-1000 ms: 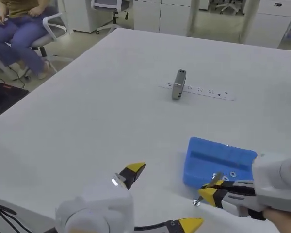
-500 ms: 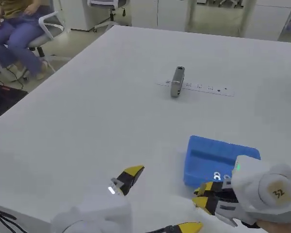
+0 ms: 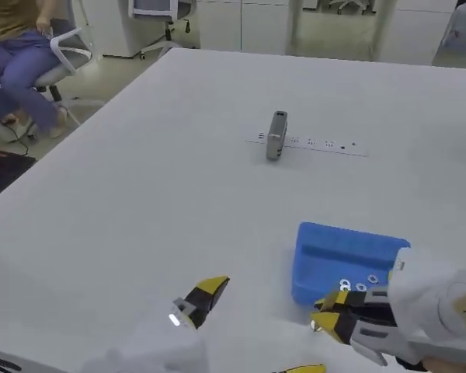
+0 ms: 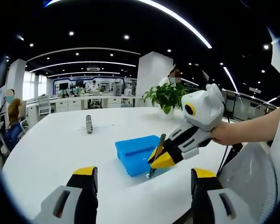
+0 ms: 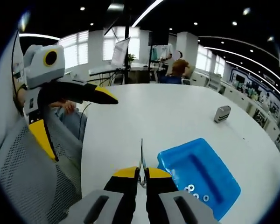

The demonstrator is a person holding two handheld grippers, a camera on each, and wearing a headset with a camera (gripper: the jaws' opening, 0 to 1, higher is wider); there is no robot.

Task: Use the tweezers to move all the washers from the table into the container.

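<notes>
Readable text is close to nil. One candidate in the head view: gold digits on the white round end cap (image 3: 460, 309) of the right gripper (image 3: 326, 311), sitting at the frame edge. They look like "32", but the second digit is cropped, so not certain. The white flat power strip (image 3: 320, 144) on the white table (image 3: 140, 194) has small dark marks by its sockets, too small to read.

The right gripper (image 5: 141, 173) has its yellow-tipped jaws pressed together on the tweezers (image 5: 142, 156), whose thin tips stick out straight ahead over the white table (image 5: 144, 116). Just right of the jaws lies the blue container (image 5: 198, 165), with a few washers (image 5: 190, 188) in its near corner. Further ahead and right stands a small grey device (image 5: 222, 113). The left gripper (image 5: 79, 123) reaches in from the left, jaws spread.
</notes>
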